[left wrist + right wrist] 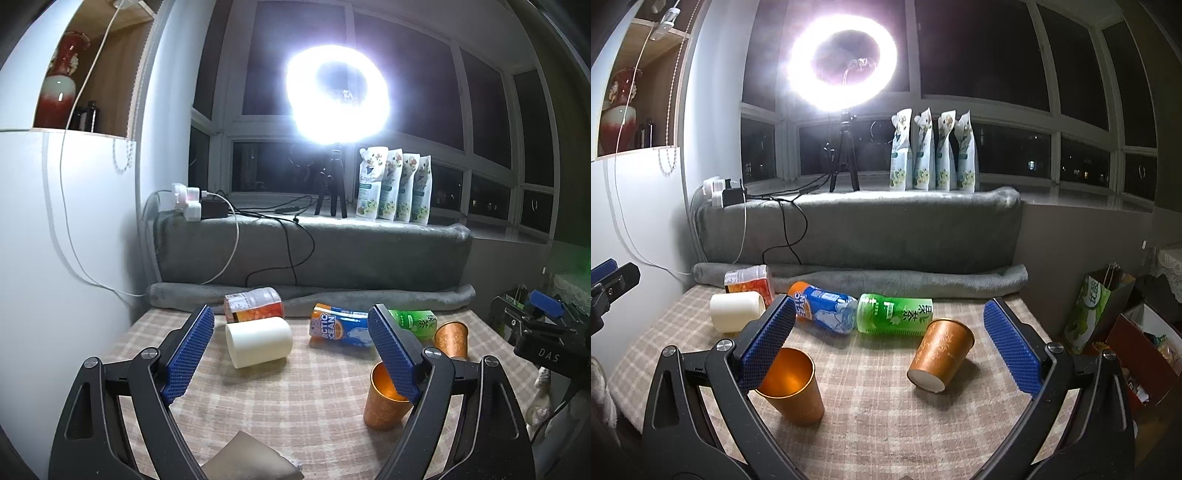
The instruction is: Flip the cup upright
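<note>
A cream cup point(258, 341) lies on its side on the checked tablecloth; it also shows in the right wrist view point(737, 310). One copper cup point(794, 386) stands upright, mouth up; it shows in the left wrist view point(386, 397) too. A second copper cup point(942, 354) lies tipped, its white base toward the camera; in the left wrist view point(452, 338) it is at the right. My left gripper point(291, 354) is open, above the table, in front of the cream cup. My right gripper point(890, 350) is open, the tipped copper cup between its fingers' span.
An orange-label bottle point(253, 304), a blue Arctic Ocean bottle point(823, 312) and a green tea bottle point(894, 314) lie along the table's back. A grey blanket roll point(886, 280) borders the back edge. A ring light point(844, 61) glares. Bags point(1097, 306) stand right of the table.
</note>
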A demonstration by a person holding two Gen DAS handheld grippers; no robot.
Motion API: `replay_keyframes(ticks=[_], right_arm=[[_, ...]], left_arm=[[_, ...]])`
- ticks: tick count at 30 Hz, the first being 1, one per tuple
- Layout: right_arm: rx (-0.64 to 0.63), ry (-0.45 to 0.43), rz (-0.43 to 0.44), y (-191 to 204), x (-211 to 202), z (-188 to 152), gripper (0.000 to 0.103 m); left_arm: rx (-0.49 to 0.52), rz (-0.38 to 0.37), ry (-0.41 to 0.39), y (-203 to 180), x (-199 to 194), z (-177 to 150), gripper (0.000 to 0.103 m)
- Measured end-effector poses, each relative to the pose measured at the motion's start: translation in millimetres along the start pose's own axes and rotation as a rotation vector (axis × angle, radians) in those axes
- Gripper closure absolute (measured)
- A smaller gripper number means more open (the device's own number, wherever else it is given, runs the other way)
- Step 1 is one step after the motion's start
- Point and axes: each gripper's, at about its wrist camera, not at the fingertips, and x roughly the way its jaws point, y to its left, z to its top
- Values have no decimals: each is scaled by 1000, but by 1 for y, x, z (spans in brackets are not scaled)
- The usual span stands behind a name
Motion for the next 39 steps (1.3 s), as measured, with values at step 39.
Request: replay_keyframes(ticks=[39], right_arm=[[-6, 0, 0, 2, 2, 2, 0]], left_arm=[[-4, -35, 13, -1, -1, -2, 17]])
